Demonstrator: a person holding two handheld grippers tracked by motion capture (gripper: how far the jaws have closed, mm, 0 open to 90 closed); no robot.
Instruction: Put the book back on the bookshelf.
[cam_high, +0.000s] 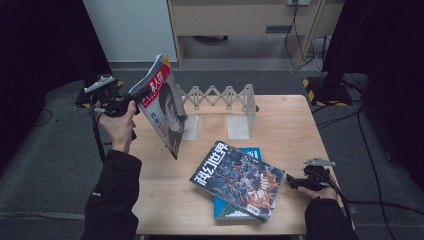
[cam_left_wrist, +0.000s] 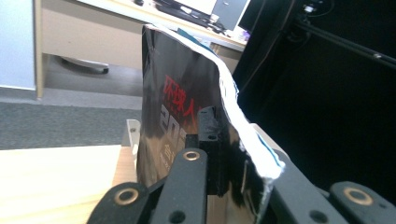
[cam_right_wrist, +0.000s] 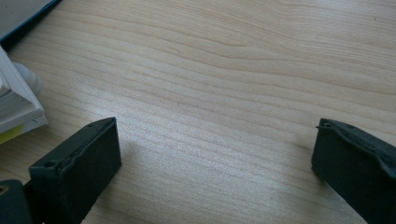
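Note:
My left gripper (cam_high: 141, 93) is shut on a magazine (cam_high: 163, 102) with a red title and a portrait cover, held up off the table at the left, tilted, just in front of the white expanding book rack (cam_high: 220, 100). In the left gripper view the magazine (cam_left_wrist: 187, 102) stands edge-on between the jaws, its pages bending right. A dark science-fiction magazine (cam_high: 237, 179) lies on a blue book (cam_high: 250, 152) at the table's front centre. My right gripper (cam_high: 290, 181) rests at the front right beside that stack, open with nothing between the jaws (cam_right_wrist: 212, 158).
The wooden table (cam_high: 280, 125) has bare wood at the right and front left. The rack's two white feet (cam_high: 239, 127) stand at mid-table. Page edges of the stacked books (cam_right_wrist: 18, 107) lie left of my right gripper. Cables and a desk stand beyond the table.

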